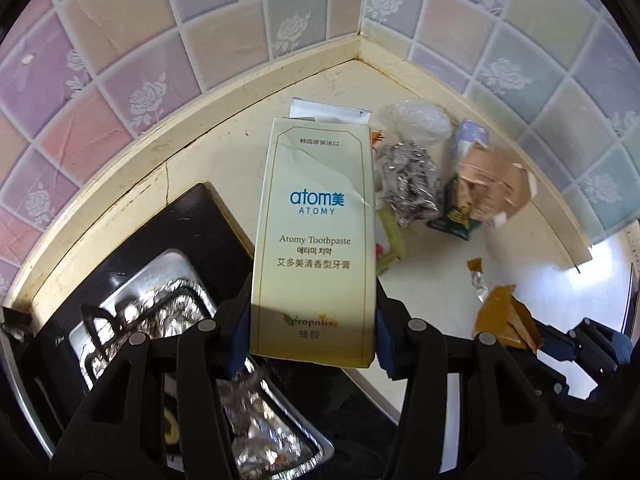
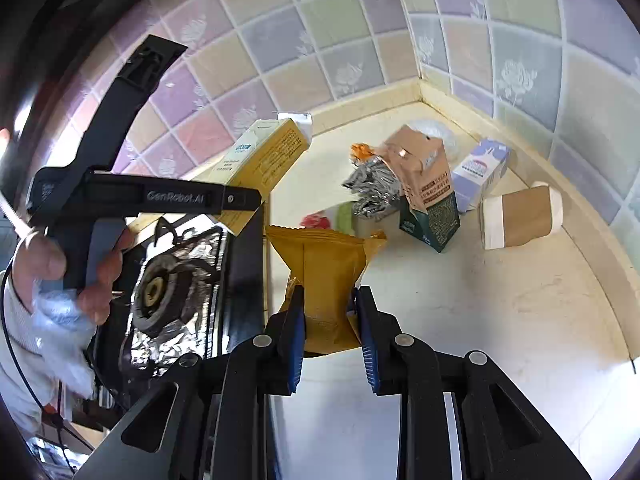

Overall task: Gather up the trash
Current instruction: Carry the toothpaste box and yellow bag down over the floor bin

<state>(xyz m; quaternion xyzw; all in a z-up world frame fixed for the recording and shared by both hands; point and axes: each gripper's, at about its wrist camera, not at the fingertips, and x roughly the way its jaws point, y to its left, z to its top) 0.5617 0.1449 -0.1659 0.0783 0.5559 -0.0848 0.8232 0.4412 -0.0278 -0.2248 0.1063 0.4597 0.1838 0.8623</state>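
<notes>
While both grippers are loaded, neither piece of trash has reached a bin; no bin shows in either view. The left gripper (image 1: 312,340) is clamped on the lower end of the Atomy toothpaste box (image 1: 316,236), pads on its two narrow sides, box sticking out lengthwise along the fingers. Judgement: gripping across the narrow width near one end keeps the carton rigid and clear of the rest of the pile. In the right wrist view the box hangs in the air above the edge of the gas stove (image 2: 176,280), with a person's hand (image 2: 60,276) on the gripper handle.

The right gripper (image 2: 326,336) is closed on a yellow snack wrapper (image 2: 326,268), pinched at its bottom so the film bunches between the pads and the top fans out. Jaws sit nearly together, which fits thin foil with no stiffness.

Remaining trash sits toward the back corner of the counter (image 2: 480,320), where the two tiled walls meet: crumpled silver foil (image 2: 372,188), a brown-and-green carton (image 2: 428,196) standing upright, a small lavender box (image 2: 480,172) leaning beside it, a paper cup (image 2: 520,216) on its side near the right edge, and a clear plastic wad (image 1: 416,120) deepest in the corner. A red-and-green wrapper (image 2: 328,218) lies near the stove edge.

Judgement: early in the task, most of the pile still untouched.
</notes>
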